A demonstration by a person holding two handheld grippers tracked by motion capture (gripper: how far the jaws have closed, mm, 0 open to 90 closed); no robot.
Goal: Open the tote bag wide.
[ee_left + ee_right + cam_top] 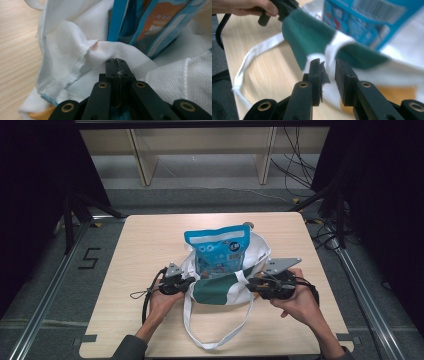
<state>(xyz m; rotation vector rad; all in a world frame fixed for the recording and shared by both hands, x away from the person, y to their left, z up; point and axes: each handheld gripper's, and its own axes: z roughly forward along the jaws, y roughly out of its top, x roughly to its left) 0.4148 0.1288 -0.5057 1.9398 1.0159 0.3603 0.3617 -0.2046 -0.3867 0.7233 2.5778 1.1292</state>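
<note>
My left gripper [116, 65] jaws pinching white rim of tote bag [220, 287], clamped tight on fabric. My right gripper [328, 67] jaws standing slightly apart, pads not pressing, white handle strap [332, 48] just ahead. Bag lying mid-table [150, 235] between my grippers, green-and-white, mouth held up. Blue snack pouch [218, 251] sticking upright out of bag.
</note>
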